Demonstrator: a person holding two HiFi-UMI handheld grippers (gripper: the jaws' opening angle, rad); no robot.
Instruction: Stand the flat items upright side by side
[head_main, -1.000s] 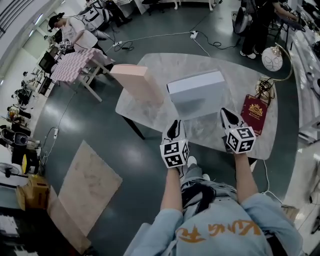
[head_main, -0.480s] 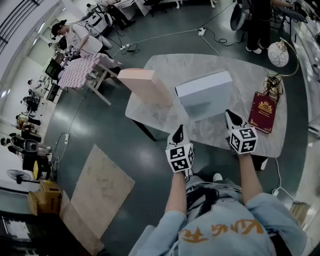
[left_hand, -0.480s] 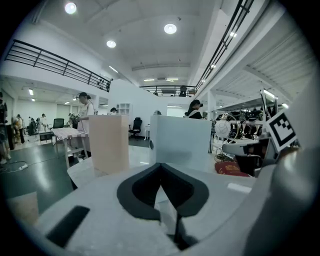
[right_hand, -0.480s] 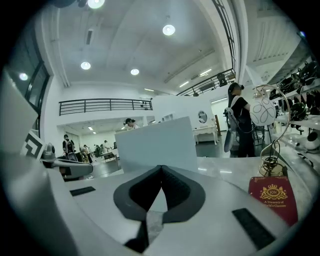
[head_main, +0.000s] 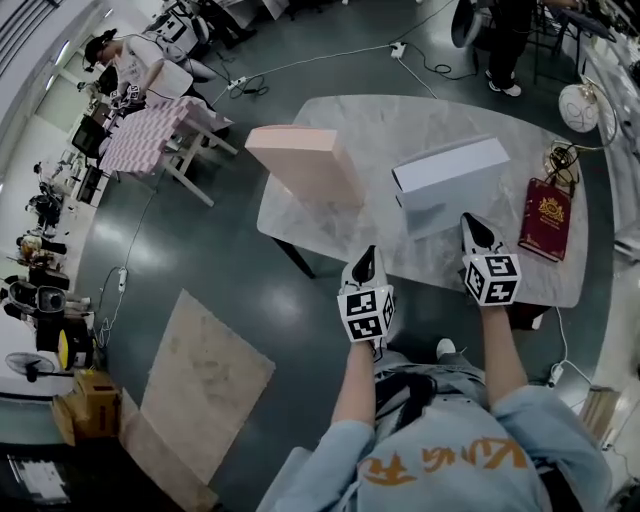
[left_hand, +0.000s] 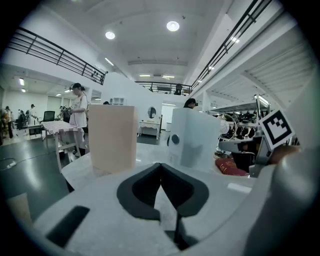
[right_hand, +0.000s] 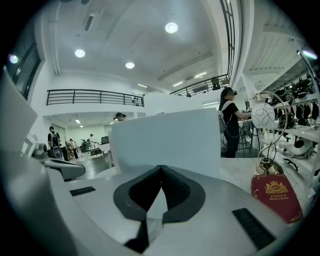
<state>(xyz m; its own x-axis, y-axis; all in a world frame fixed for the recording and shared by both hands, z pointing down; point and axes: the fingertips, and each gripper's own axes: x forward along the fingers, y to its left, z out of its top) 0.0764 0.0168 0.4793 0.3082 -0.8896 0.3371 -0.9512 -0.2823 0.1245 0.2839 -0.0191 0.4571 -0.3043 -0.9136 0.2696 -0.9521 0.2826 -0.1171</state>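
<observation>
Both claws are pinched shut with nothing in them. The left claw (head_main: 366, 256) hangs at the near edge of the marble desk (head_main: 400, 120), and the right claw (head_main: 472, 222) is just over that edge, facing the white box (head_main: 450, 178). That box and the pink box (head_main: 305, 165) stand upright, apart from each other. The red book (head_main: 546, 220) lies flat at the desk's right end.

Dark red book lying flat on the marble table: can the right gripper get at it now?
Probably yes. The dark red book lies just right of the right gripper, only bare marble table between; the upright white box stands off to the left. The gripper's fingers are shut.
</observation>
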